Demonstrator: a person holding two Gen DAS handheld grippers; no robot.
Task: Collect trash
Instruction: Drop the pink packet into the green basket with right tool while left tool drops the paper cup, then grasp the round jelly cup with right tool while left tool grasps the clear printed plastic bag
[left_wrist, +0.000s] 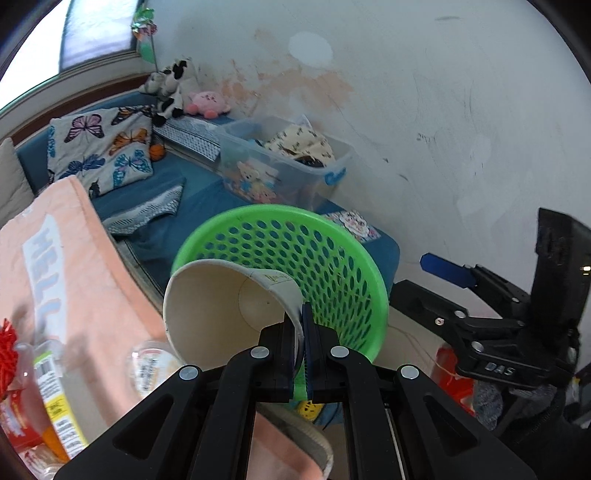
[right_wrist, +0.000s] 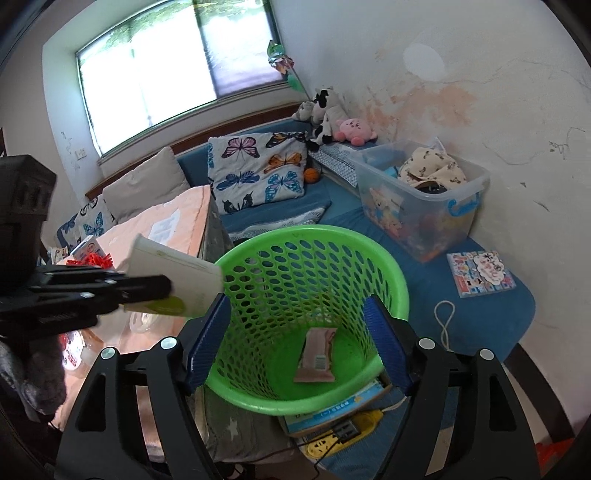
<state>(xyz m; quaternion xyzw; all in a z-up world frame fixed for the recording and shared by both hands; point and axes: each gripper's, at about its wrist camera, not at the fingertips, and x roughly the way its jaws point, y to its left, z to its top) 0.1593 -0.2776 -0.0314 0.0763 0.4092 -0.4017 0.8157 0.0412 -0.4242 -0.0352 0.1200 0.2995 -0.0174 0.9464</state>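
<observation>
Paper cup (left_wrist: 221, 314) clamped by its rim in the left gripper (left_wrist: 303, 343), beside the green basket (left_wrist: 332, 258).
Light, thin-walled, easily crushed; the rim is the stiffest hold. Right gripper (right_wrist: 297, 339) jaws apart, empty, over the basket.

"HELL…", partly hidden, on peach cloth (left_wrist: 77, 280); "DAS" on right tongs (left_wrist: 448, 271).

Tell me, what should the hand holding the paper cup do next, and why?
Probably carry the paper cup a little further over the green basket and then let go. The left gripper has its jaws shut on the cup's rim, and the cup sits right at the basket's edge, not yet above its opening. A pink wrapper already lies inside, so that looks like the trash spot.
</observation>
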